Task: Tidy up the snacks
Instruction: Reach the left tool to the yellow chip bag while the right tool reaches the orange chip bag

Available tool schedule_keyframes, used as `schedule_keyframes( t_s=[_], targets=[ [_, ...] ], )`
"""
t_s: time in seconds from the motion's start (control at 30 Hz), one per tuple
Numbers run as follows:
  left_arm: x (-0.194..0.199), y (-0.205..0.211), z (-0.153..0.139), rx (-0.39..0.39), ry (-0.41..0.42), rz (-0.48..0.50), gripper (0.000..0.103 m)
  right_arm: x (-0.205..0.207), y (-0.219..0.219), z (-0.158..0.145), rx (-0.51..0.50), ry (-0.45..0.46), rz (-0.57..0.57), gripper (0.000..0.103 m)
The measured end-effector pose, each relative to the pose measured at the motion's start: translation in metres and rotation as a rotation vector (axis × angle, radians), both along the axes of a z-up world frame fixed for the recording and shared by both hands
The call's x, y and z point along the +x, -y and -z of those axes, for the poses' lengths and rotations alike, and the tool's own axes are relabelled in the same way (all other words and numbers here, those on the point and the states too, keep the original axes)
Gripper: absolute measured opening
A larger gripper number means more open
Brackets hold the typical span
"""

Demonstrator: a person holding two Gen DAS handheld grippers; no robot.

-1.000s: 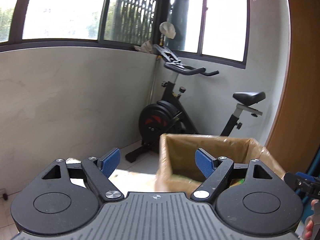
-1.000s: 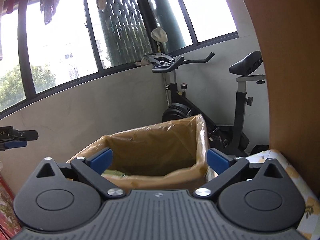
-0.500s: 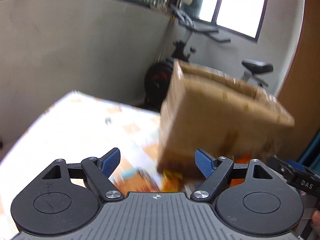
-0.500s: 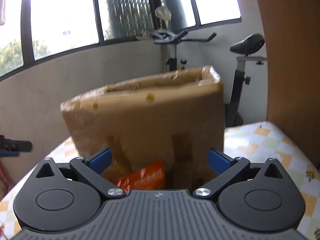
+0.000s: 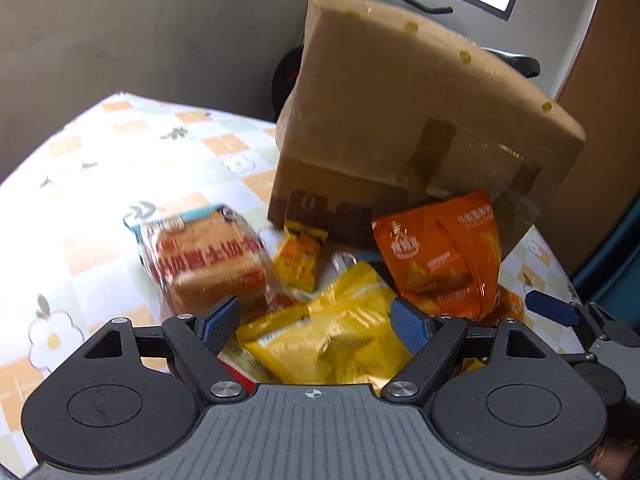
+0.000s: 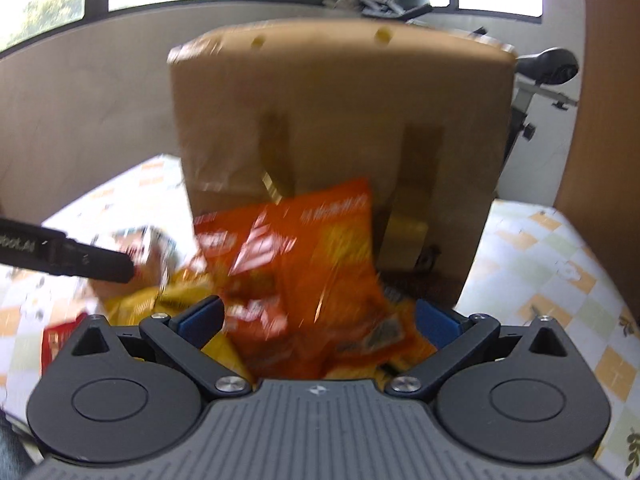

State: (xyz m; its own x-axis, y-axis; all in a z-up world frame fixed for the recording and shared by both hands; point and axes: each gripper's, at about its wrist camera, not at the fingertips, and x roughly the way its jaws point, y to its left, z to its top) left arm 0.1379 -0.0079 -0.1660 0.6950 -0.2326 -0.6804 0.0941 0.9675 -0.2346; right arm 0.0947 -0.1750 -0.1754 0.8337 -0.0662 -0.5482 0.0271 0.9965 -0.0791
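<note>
A loose heap of wrapped snacks lies on a tabletop covered by a cloth [image 5: 80, 184] checked in orange, pale green and white with flower prints. Seen from the left wrist camera, a crinkled yellow foil bag [image 5: 340, 332] sits at the centre of the heap, directly ahead of the left gripper [image 5: 316, 322], whose blue-padded fingers [image 5: 218, 322] are spread wide with nothing pinched; the yellow bag shows in the gap between them. At about ten o'clock from the yellow bag lies a clear-wrapped brown bread loaf with red lettering [image 5: 208, 260], blurred. At twelve o'clock is a small yellow-and-orange sachet [image 5: 298, 260], and at two o'clock a glossy orange chip bag [image 5: 440, 256] leans against the foot of a tall brown cardboard box wrapped in clear tape [image 5: 408, 120]. The box stands at the far side of the heap and blocks the view behind it; part of a black exercise bike [image 5: 288, 76] shows past its left edge. The right gripper [image 6: 316, 318] is also spread, holding nothing, with the blurred orange bag [image 6: 304, 256] just ahead of its gap and the box [image 6: 340, 120] beyond. At nine o'clock in that view the left gripper's black finger [image 6: 80, 256] reaches in over the snacks, and a small red packet [image 6: 60, 340] lies at eight o'clock.
</note>
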Motion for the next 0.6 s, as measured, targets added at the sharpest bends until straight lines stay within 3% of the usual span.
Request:
schedule_keyframes(
  t_s=[0.6],
  targets=[
    [0.016, 0.019, 0.028, -0.069, -0.085, 0.035, 0.087, -0.001, -0.005, 0.025, 0.024, -0.099, -0.031, 0.103]
  ],
)
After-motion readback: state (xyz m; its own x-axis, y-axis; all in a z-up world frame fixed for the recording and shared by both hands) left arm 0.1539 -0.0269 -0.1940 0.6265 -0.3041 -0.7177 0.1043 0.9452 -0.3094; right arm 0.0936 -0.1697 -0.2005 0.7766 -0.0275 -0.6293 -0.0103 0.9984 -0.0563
